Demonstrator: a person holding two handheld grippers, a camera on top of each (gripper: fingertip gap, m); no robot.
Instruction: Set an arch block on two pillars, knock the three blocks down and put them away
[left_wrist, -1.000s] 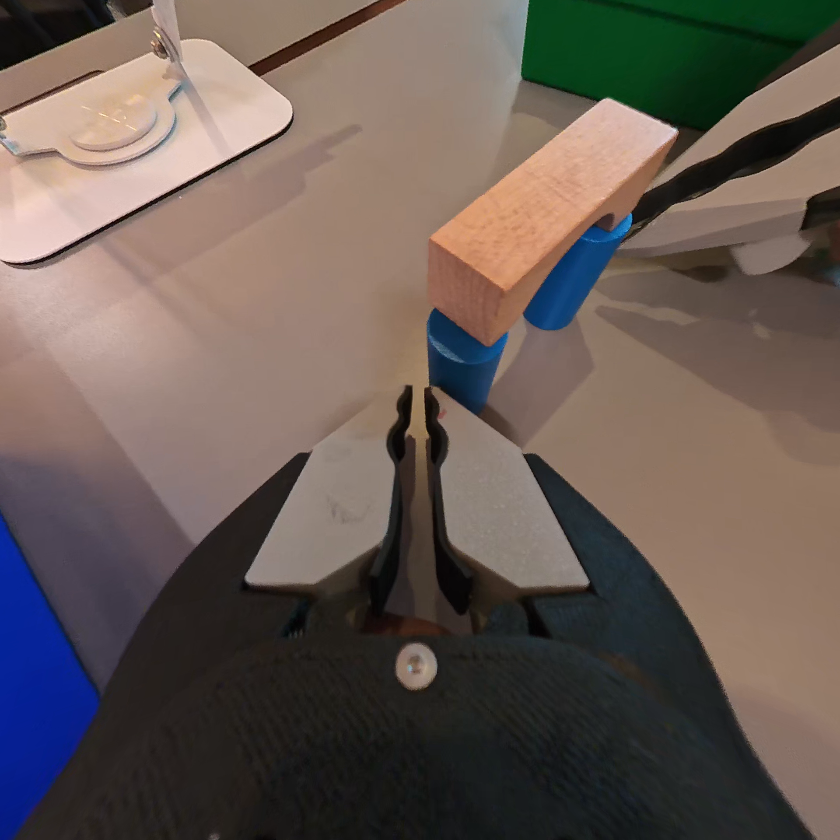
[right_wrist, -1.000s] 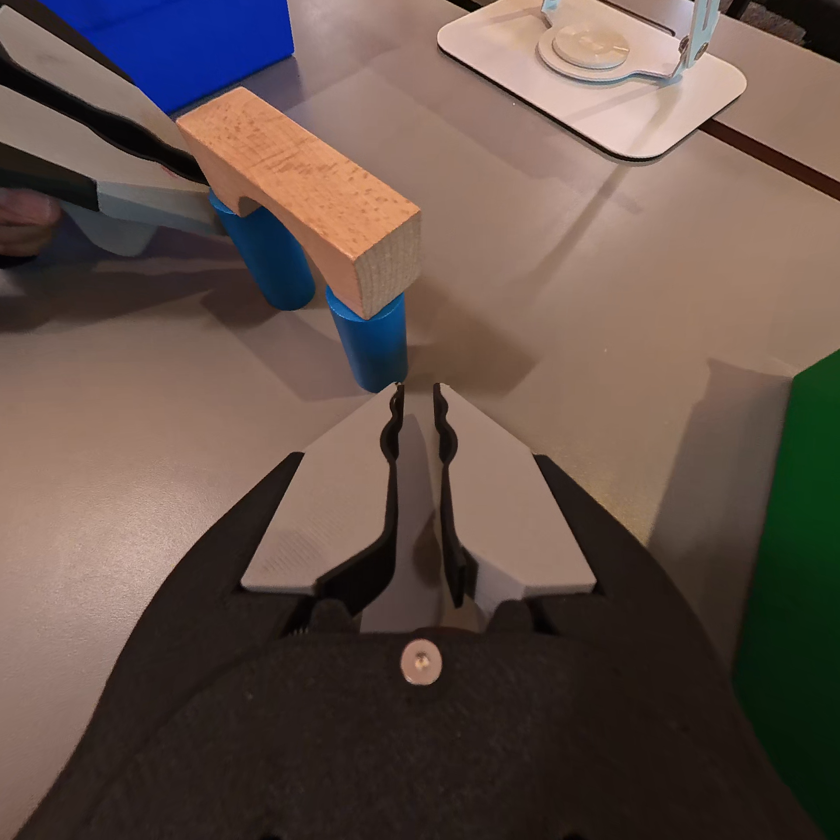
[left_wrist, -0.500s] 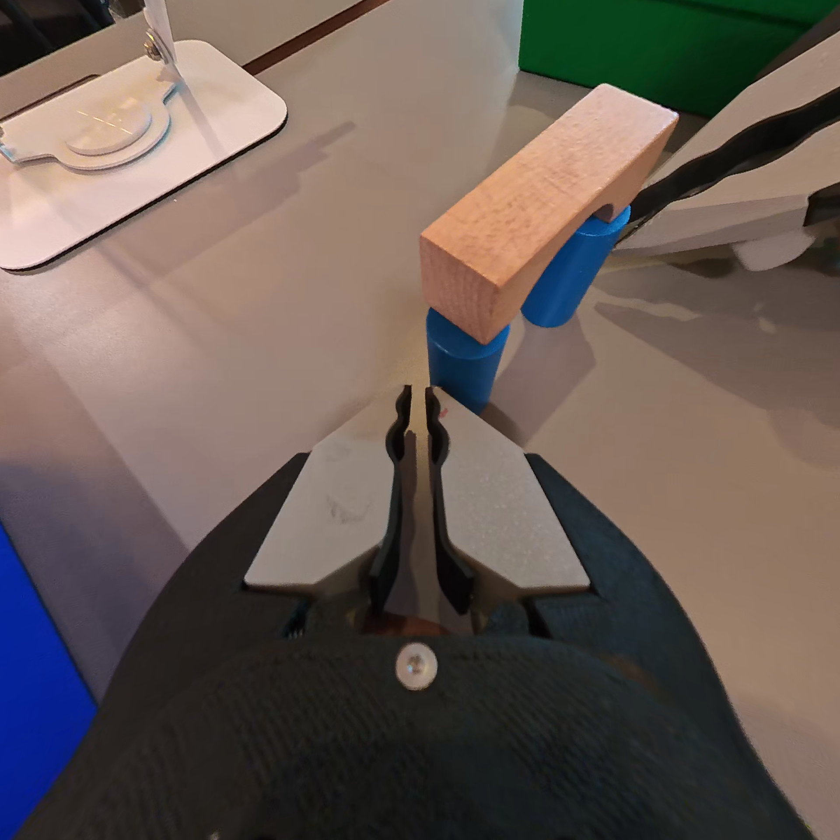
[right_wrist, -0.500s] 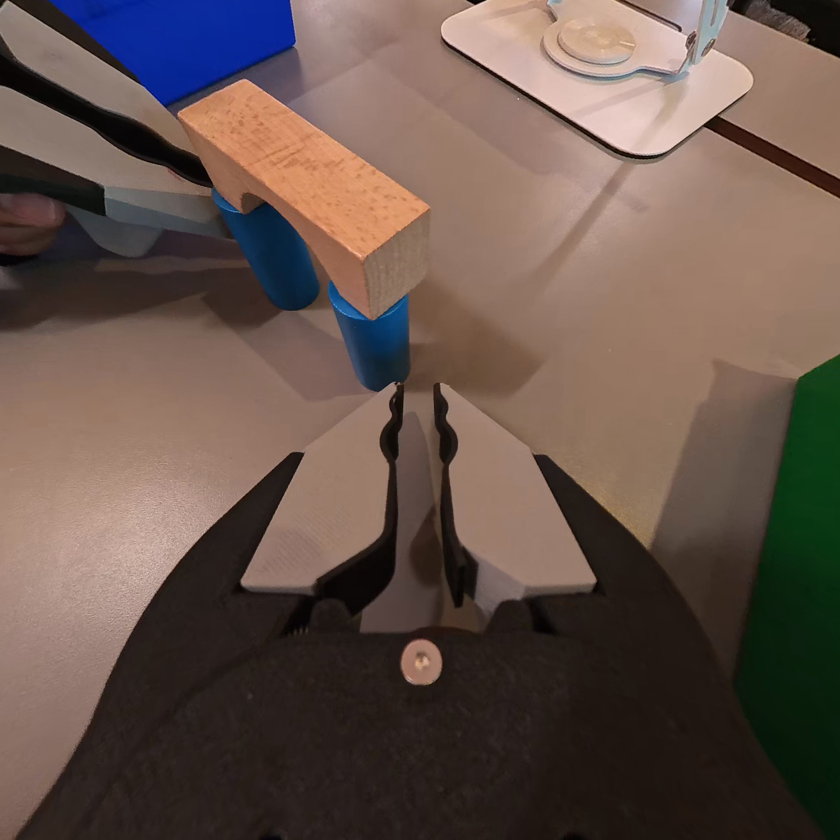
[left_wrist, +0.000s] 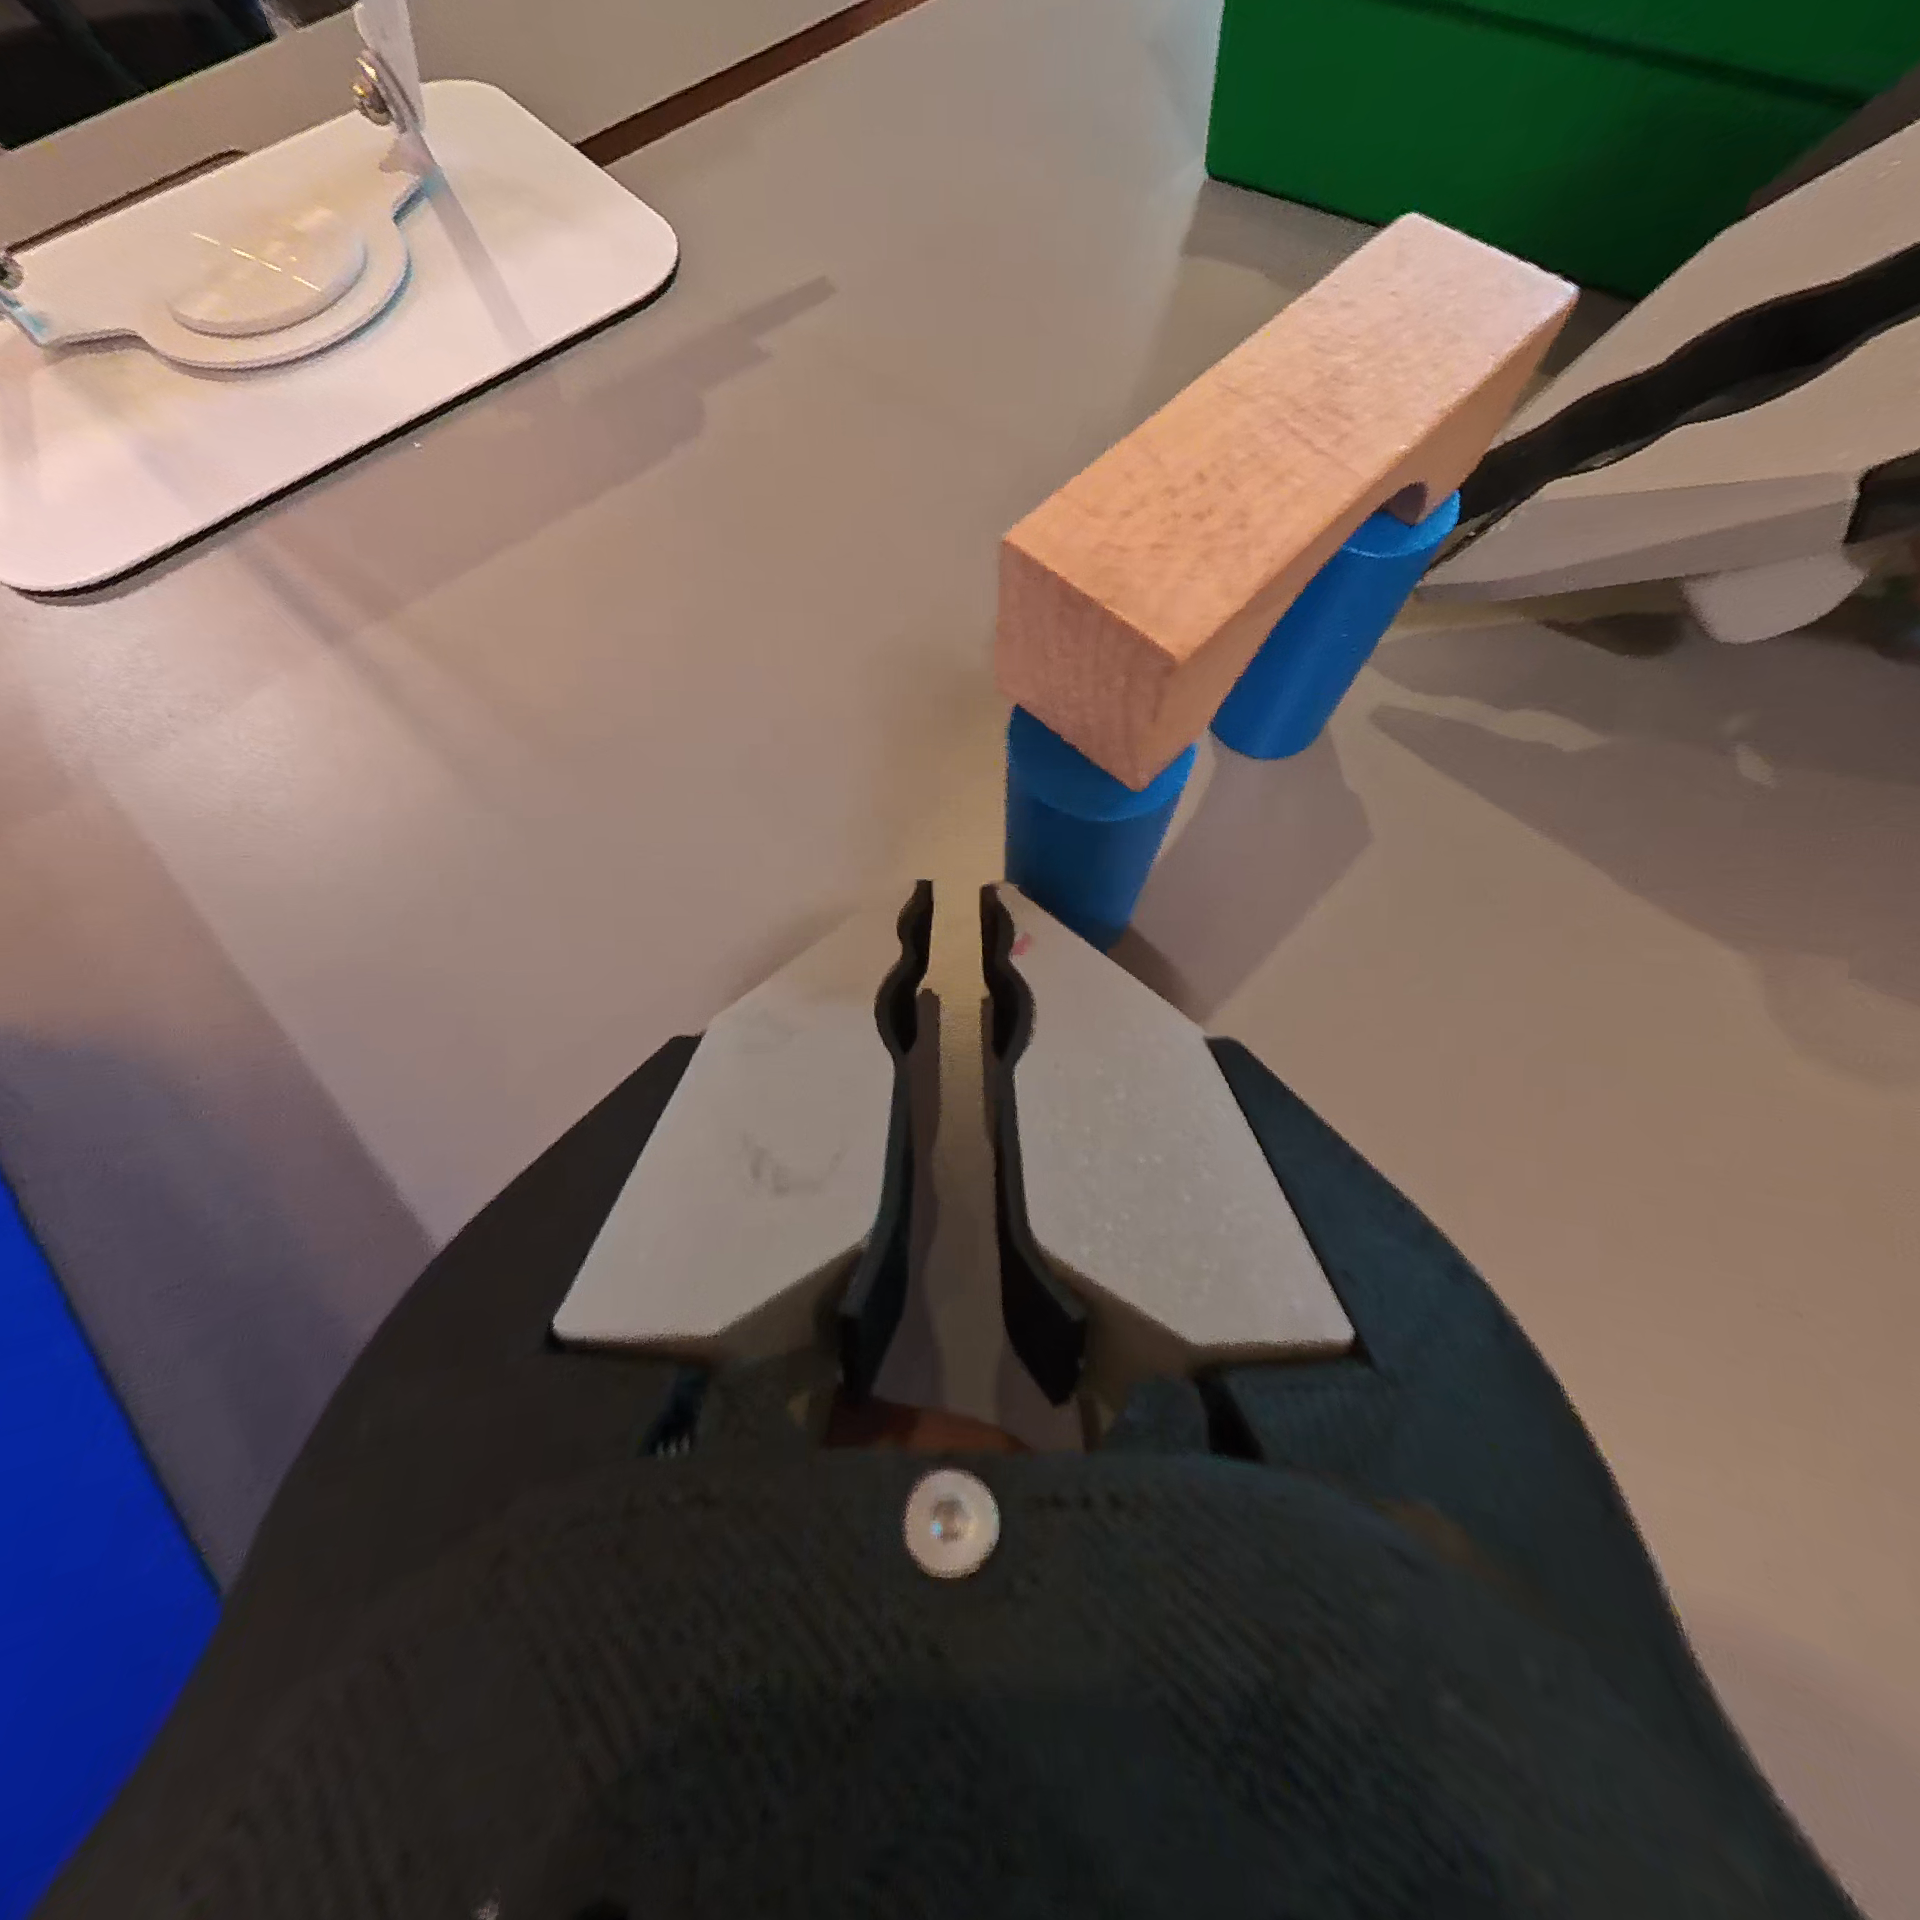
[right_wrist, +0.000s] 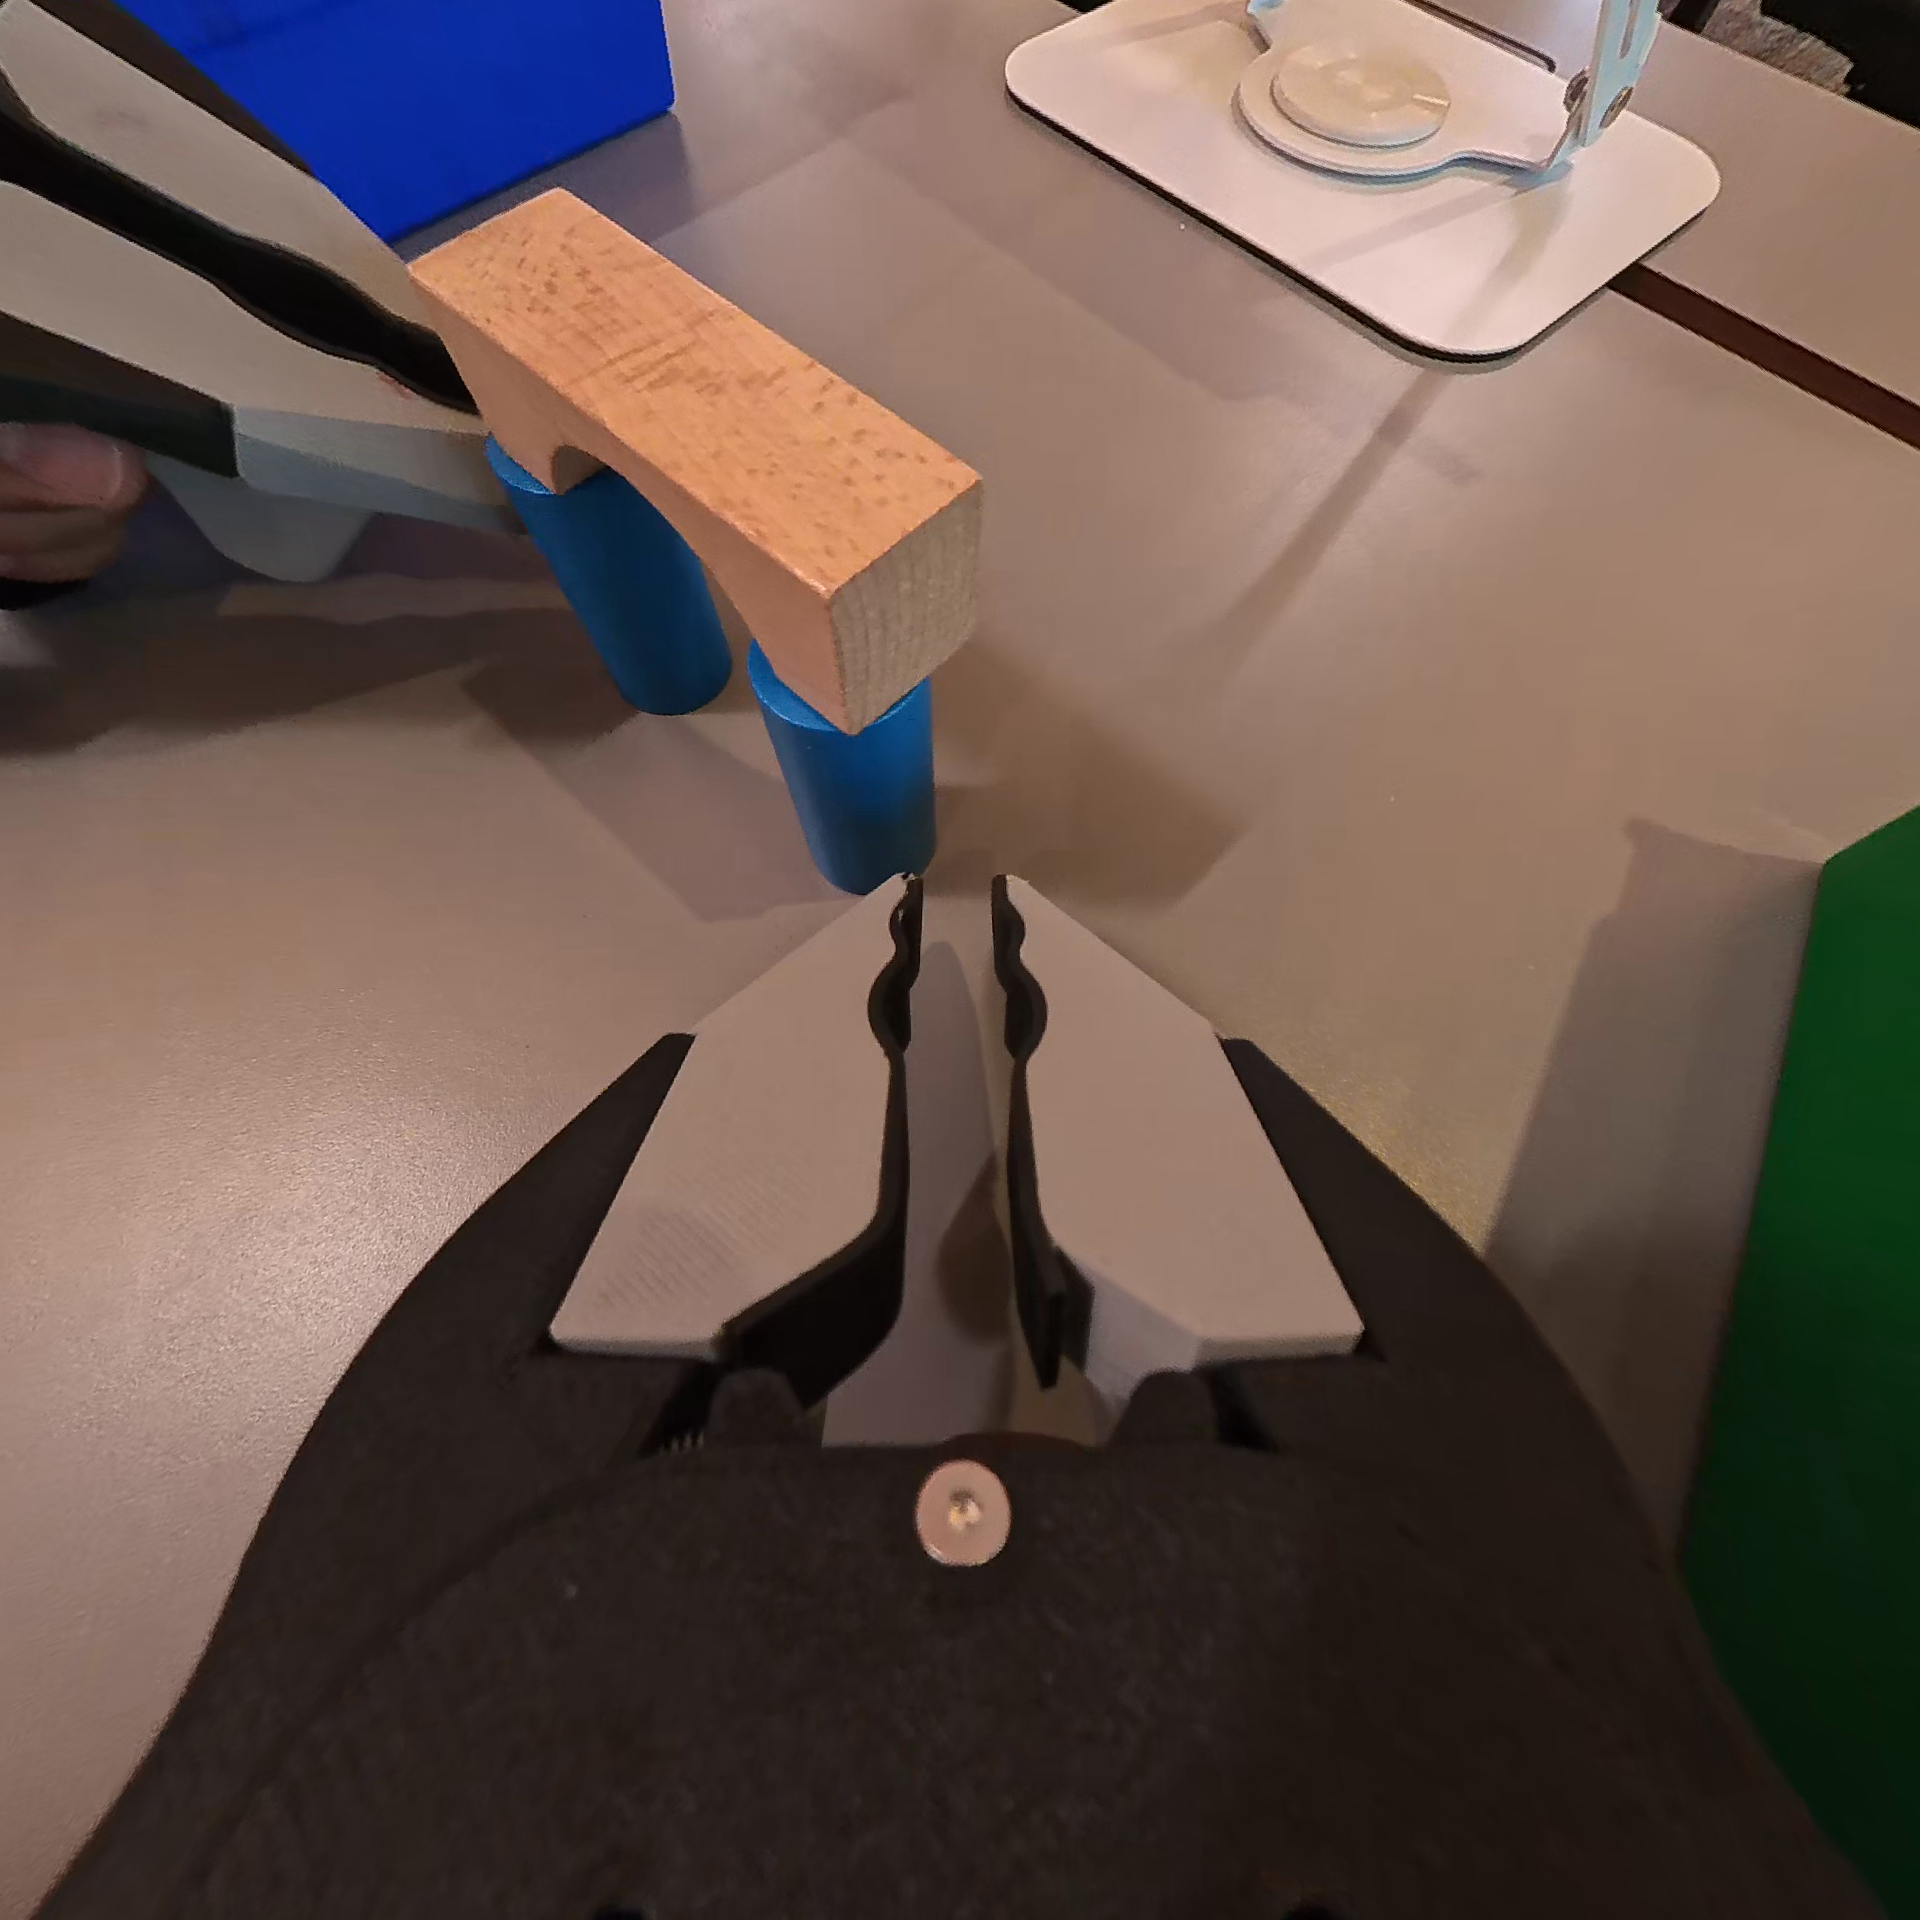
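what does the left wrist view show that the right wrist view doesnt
Only the left wrist view shows the left gripper from behind, fingers slightly apart with nothing between them. Only the right wrist view shows the right gripper that way, and a hand at its left edge. Both show the wooden arch on two blue pillars, the green box, the blue box and the white plate.

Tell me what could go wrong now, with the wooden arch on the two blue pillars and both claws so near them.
1. The arch sits skewed: on the pillar nearest the right claw one corner overhangs, so it may slide off early.
2. Both pillars look tilted; a light bump from the left claw or right claw, each slightly open and empty, could topple everything uncontrolled.
3. Falling blocks may roll across the table, perhaps toward the white plate.
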